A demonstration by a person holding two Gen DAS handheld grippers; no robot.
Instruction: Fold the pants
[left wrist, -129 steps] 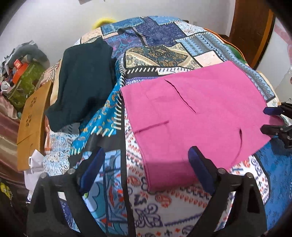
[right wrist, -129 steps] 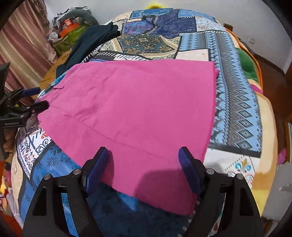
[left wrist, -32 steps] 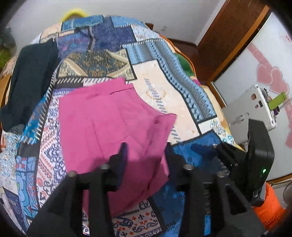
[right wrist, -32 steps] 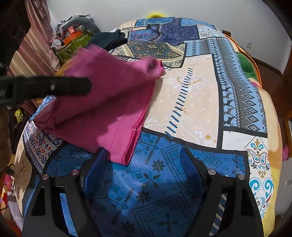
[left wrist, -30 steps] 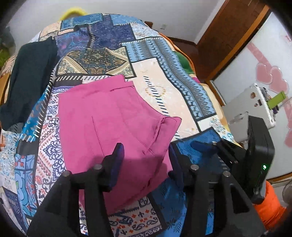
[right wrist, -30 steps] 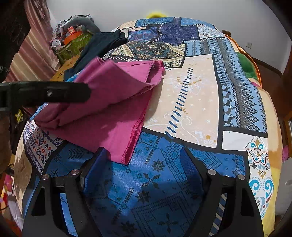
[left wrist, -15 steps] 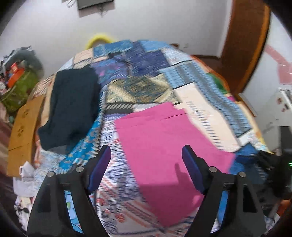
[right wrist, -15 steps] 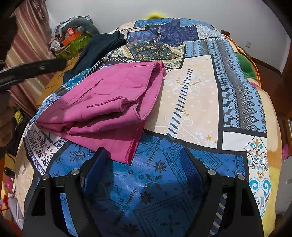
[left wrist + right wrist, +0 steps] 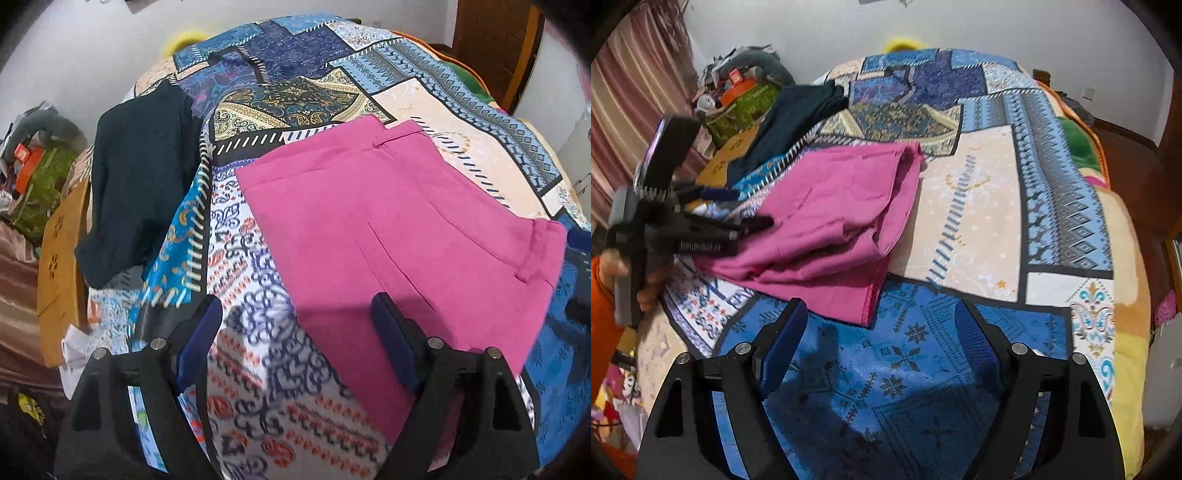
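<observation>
The pink pants (image 9: 388, 236) lie folded into a thick stack on the patchwork bedspread (image 9: 303, 92), flat on top and with their layered edges showing on the side that faces the right tongs. The left tongs (image 9: 295, 328) hover above the spread with the two blue-padded fingers (image 9: 197, 339) spread wide and nothing between them; the near edge of the pants passes just under and ahead of the right-hand finger, while the left-hand finger hangs over bare patterned cloth. Seen from the other side, those left tongs (image 9: 738, 221) reach in low at the far left edge of the pink stack, tips just at the fabric, though I cannot tell whether they touch it. The right tongs (image 9: 877, 332) are likewise wide apart and hold nothing, poised over a deep blue panel of the spread, with the closest corner of the pants (image 9: 834, 221) just ahead of the left finger and not between the two. Beyond the pants and off to the left of both tongs a dark garment (image 9: 136, 177) lies spread on the bed, well apart from the pink stack. Past that, by the wall, sits a heap of clutter (image 9: 738, 92).
</observation>
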